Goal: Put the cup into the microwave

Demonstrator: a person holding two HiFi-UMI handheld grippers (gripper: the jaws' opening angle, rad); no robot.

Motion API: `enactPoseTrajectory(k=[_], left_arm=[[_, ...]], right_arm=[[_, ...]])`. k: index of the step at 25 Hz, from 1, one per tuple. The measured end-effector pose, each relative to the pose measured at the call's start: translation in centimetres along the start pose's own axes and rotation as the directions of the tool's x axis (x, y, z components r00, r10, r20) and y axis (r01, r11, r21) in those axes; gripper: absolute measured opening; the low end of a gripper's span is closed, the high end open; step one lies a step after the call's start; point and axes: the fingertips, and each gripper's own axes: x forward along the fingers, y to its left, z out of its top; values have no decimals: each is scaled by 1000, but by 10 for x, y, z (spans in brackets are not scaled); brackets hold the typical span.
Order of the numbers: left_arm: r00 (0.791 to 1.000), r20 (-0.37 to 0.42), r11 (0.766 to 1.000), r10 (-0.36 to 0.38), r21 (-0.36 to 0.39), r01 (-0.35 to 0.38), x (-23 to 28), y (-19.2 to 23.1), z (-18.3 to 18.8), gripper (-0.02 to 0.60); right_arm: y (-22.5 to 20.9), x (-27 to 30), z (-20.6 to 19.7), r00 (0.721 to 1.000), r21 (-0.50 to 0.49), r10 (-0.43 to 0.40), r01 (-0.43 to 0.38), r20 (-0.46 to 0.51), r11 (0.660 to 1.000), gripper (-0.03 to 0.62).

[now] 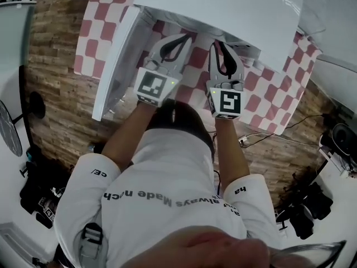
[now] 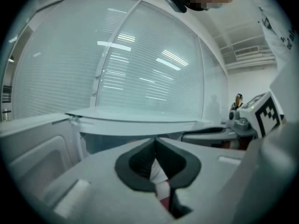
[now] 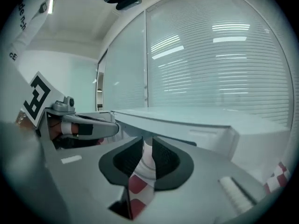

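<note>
No cup shows in any view. The white microwave (image 1: 223, 10) stands on a red-and-white checked tablecloth (image 1: 262, 102), its door (image 1: 114, 66) swung open to the left. Its top hides the cavity. My left gripper (image 1: 186, 37) hangs in front of the opening, jaws shut and holding nothing. My right gripper (image 1: 217, 42) is beside it, shut but for a thin slit and also holding nothing. In the left gripper view the tips of the left gripper (image 2: 155, 141) meet below the microwave's top edge (image 2: 135, 124). The right gripper (image 3: 146, 143) sits the same way before the microwave (image 3: 187, 120).
Brick-patterned floor (image 1: 56, 77) surrounds the small table. Cables (image 1: 279, 138) and black equipment (image 1: 312, 205) lie at the right, and a dark stand (image 1: 28, 110) is at the left. Windows with blinds (image 2: 140, 59) rise behind the microwave.
</note>
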Motion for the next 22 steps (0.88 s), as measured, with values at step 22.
enactPoseTrajectory(k=[22], left_arm=[[980,111,986,-167,45,162,-116,-91,199,3]], right_arm=[[62,-146,221,989,-74,109,-102,98,992,52]])
